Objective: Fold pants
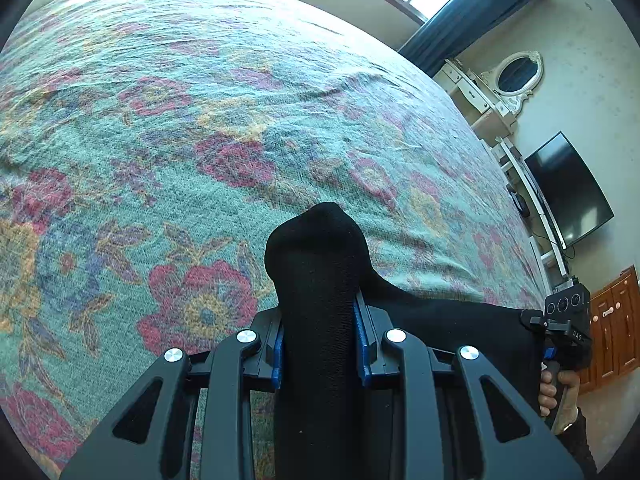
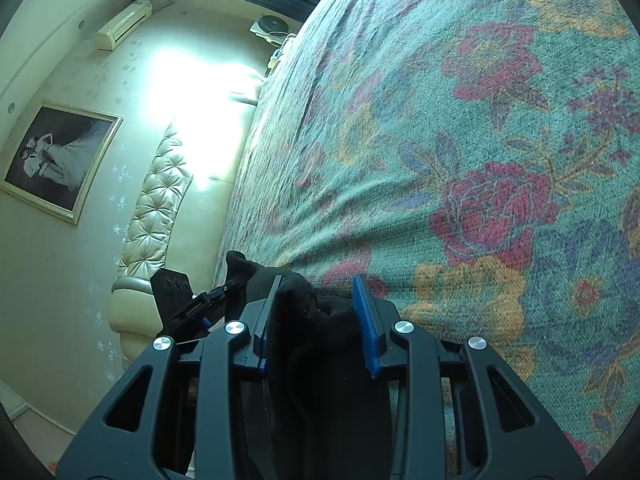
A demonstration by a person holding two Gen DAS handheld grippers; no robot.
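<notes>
The black pants point(image 1: 320, 280) are bunched between the blue pads of my left gripper point(image 1: 320, 320), which is shut on them above the bed. The cloth stretches right to my right gripper point(image 1: 560, 332), seen at the right edge. In the right wrist view the pants point(image 2: 316, 344) fill the gap between the pads of my right gripper point(image 2: 316, 312), which is shut on them. My left gripper point(image 2: 212, 300) shows at the left with the cloth running into it. The rest of the pants hangs below, out of sight.
A floral teal bedspread point(image 1: 200, 120) covers the bed point(image 2: 480, 140) under both grippers. A tufted cream headboard point(image 2: 156, 208) and a framed picture point(image 2: 56, 160) are on one side. A television point(image 1: 568, 192), a dresser with an oval mirror point(image 1: 516, 76) and a window stand beyond the other.
</notes>
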